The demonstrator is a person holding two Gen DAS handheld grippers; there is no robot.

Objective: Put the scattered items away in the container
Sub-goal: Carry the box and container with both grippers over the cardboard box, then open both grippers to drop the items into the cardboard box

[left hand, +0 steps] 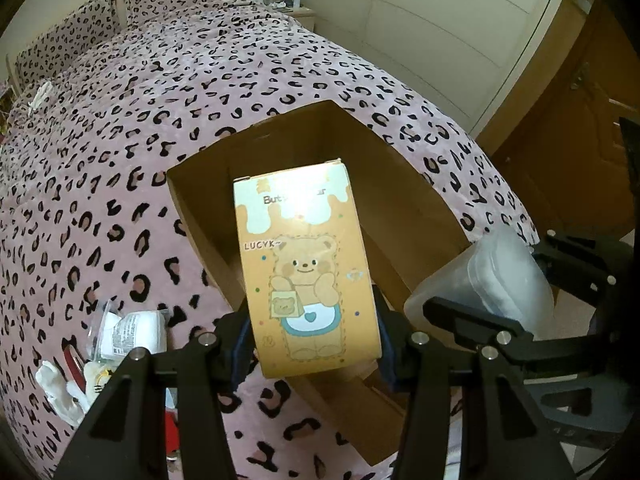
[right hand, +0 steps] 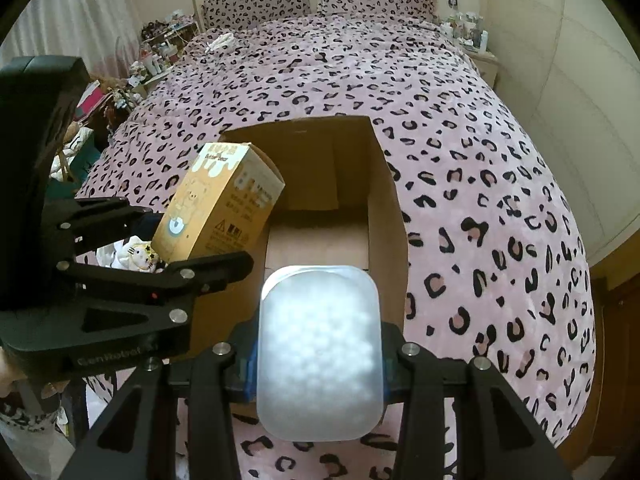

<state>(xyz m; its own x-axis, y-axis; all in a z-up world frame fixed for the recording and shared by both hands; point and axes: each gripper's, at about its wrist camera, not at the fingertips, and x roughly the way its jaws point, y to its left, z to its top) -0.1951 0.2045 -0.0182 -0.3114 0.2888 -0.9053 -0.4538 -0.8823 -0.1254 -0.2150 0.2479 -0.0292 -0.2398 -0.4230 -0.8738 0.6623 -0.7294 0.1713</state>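
An open cardboard box (left hand: 404,216) lies on the pink leopard-print bed; it also shows in the right wrist view (right hand: 384,200). My left gripper (left hand: 314,344) is shut on an orange bear-print carton (left hand: 308,264) and holds it over the box's near left edge; the carton also shows in the right wrist view (right hand: 220,208). My right gripper (right hand: 318,364) is shut on a frosted plastic tub (right hand: 318,352) held above the box's near end; the tub shows in the left wrist view (left hand: 492,280).
Small loose items lie on the bed left of the box: a white packet (left hand: 132,332), a white cat figure (right hand: 136,258) and a red piece (left hand: 172,436). Cluttered nightstands (right hand: 160,56) flank the pillows. A wardrobe (left hand: 440,40) stands to the right.
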